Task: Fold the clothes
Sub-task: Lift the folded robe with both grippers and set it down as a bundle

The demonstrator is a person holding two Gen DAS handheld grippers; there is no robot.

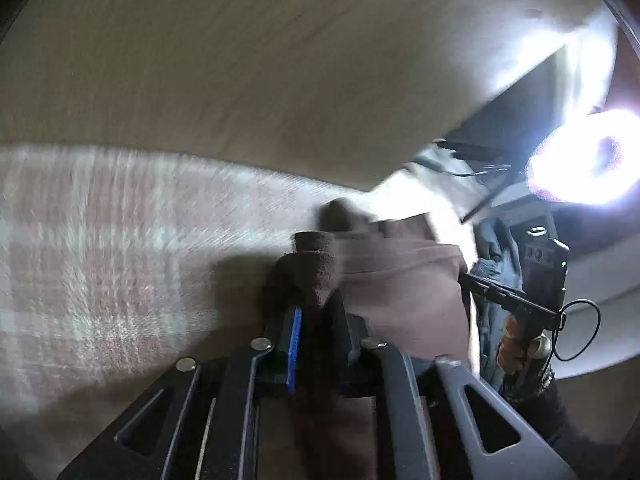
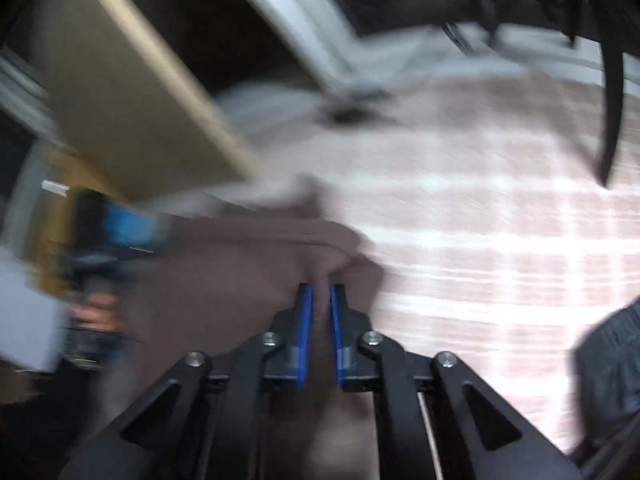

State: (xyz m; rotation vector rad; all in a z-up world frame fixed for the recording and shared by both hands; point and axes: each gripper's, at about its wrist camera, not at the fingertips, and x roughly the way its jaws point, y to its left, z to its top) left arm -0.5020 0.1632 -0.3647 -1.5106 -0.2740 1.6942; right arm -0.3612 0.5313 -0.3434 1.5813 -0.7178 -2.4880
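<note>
Fingers of the left gripper and right gripper are nearly closed, each pinched on a fold of the brown garment, which is held just above the pink checked surface, beside a wooden board.

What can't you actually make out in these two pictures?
- Brown garment: left wrist view, its full shape is hidden by the left gripper and cut off at the bottom edge.
- Checked cloth: right wrist view, pattern smeared by blur.
- Ring light: glare hides its surroundings.
</note>
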